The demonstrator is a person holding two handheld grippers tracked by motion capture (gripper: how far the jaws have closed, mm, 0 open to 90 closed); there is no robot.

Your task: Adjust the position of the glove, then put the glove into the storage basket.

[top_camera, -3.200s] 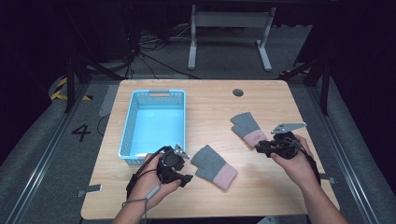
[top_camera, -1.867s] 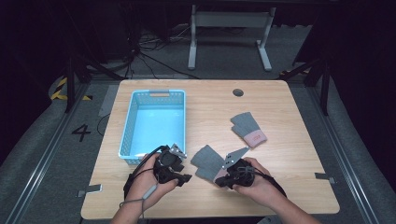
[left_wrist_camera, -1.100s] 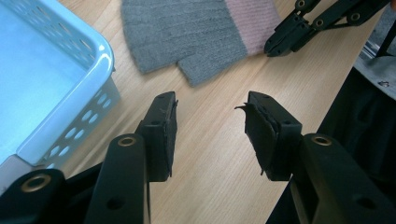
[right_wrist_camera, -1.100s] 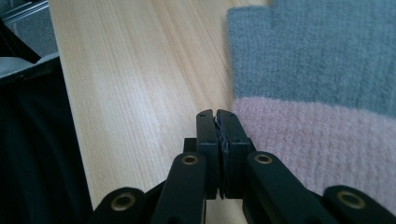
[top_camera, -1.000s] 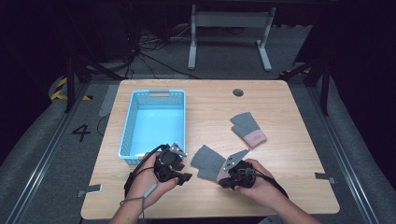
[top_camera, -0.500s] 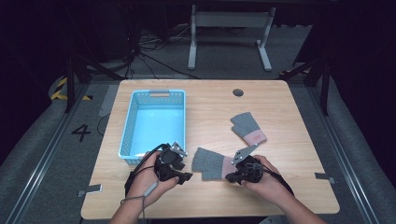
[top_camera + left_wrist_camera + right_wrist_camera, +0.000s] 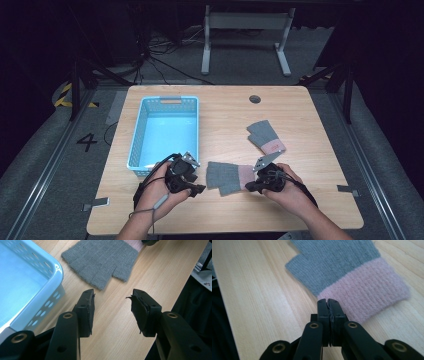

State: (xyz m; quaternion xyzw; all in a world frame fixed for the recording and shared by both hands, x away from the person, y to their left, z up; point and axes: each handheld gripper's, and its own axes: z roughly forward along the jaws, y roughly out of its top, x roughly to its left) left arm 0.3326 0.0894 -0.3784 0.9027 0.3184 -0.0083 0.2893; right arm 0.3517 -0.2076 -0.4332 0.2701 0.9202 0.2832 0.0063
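Note:
A grey glove with a pink cuff (image 7: 225, 177) (image 7: 100, 262) (image 7: 342, 265) lies flat near the table's front edge, cuff to the right. My right gripper (image 7: 249, 187) (image 7: 328, 301) is shut, and its tips pinch the near edge of that cuff. My left gripper (image 7: 199, 184) (image 7: 111, 296) rests on the wood just left of the glove's fingers. It is open with nothing between the jaws. A second, matching glove (image 7: 265, 136) lies farther back on the right.
A light blue plastic basket (image 7: 162, 100) (image 7: 37, 272) stands empty at the left, close beside my left gripper. The table's front edge runs just behind both hands. A round cable hole (image 7: 255, 99) sits near the far edge.
My right gripper came across from the right, shut on the near glove's cuff and drew it rightward. The glove now lies straight across. The left gripper has not moved.

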